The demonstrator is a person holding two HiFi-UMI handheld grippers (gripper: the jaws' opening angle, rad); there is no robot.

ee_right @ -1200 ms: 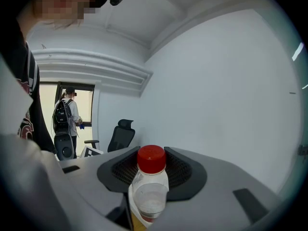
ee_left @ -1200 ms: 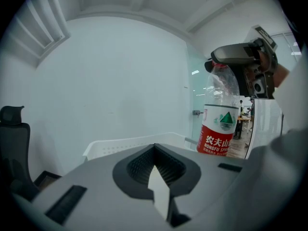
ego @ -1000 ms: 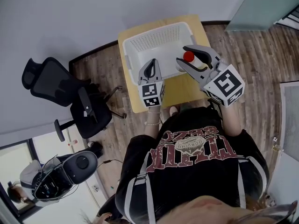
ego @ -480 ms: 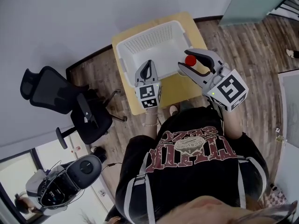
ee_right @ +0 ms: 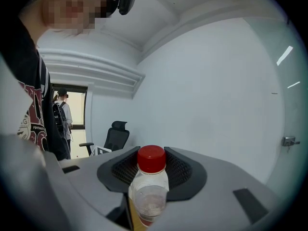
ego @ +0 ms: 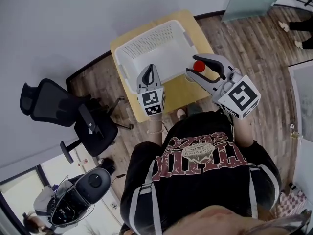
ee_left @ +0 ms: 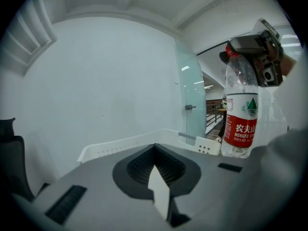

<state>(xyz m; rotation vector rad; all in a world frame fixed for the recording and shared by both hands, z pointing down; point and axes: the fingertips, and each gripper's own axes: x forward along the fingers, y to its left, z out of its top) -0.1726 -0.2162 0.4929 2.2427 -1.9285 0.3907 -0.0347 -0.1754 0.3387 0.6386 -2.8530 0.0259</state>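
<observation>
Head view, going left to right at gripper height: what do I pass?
chair → left gripper → bottle, held between the jaws of the right gripper. The basket overlaps the left gripper, so it is left out.

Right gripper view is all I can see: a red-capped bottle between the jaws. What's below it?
Observer: From the head view, the bottle lines up with the near right corner of a white basket on a small wooden table.
Operator: And the left gripper?
Observer: The left gripper is over the basket's near wall, jaws together, empty.
Operator: Any label?
Observer: A red label with white characters, seen from the left gripper view.
</observation>
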